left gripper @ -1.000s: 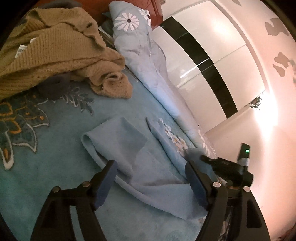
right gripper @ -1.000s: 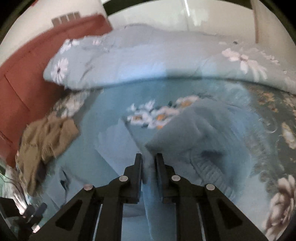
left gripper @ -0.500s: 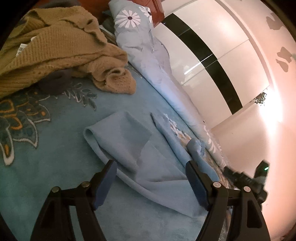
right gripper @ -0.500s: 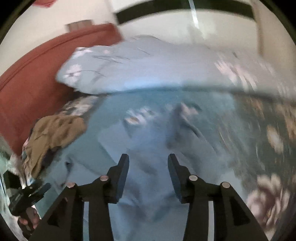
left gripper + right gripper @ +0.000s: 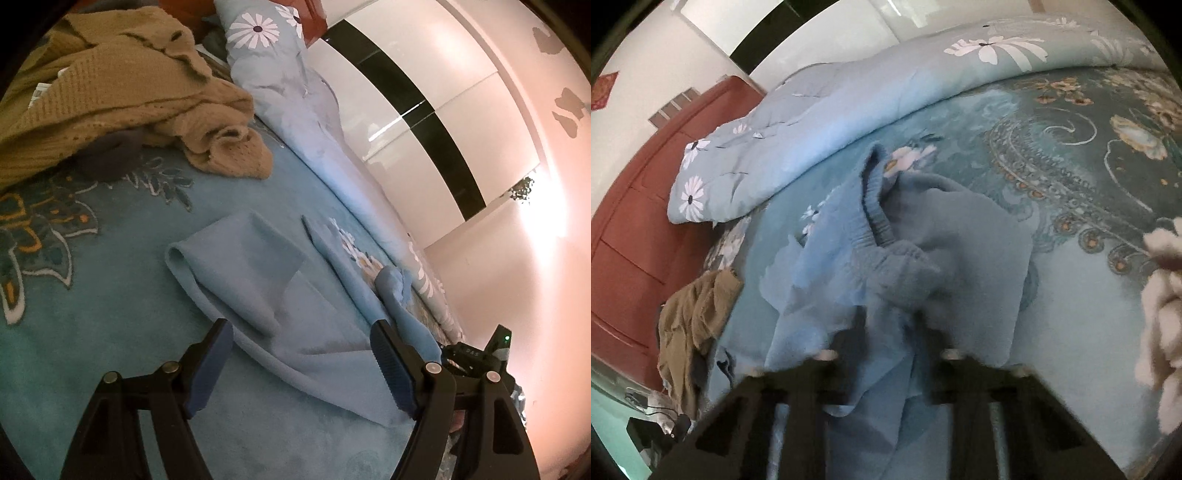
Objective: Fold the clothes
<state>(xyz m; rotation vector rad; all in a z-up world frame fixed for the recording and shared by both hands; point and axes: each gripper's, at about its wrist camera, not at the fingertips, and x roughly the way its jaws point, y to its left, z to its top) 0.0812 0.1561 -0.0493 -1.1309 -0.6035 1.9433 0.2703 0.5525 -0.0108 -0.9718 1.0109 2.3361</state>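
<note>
the blue garment (image 5: pixel 280 295) lies part-folded on the teal bedspread (image 5: pixel 110 302), between the heap of tan knitwear (image 5: pixel 110 85) near the headboard and the rolled flowered quilt (image 5: pixel 295 96) along the far side. one flap already sits doubled over its middle, and the ribbed waistband end (image 5: pixel 875 206) is bunched up towards the quilt

the left gripper (image 5: pixel 301 369) hovers just above the near hem with its fingers (image 5: pixel 208 365) spread wide and nothing between them; it touches no cloth that i can see. the right gripper (image 5: pixel 886 332) is low over the bunched end and blurred; its jaws are closing, and blue cloth lies in the gap between them, though the blur makes it hard to say how firmly the pads bite yet

by my reading this is the middle of the fold: the right hand is taking a fresh pinch on the loose, crumpled end so it can be drawn flat or carried over the doubled part. the next move calls for a pinch that catches the edge layers together, not just the top one, then a smooth lift and lay so the cloth lands square. the left gripper looks well placed to press or nip the near hem and stop the whole piece sliding on the soft bedspread while the other end is pulled
</note>
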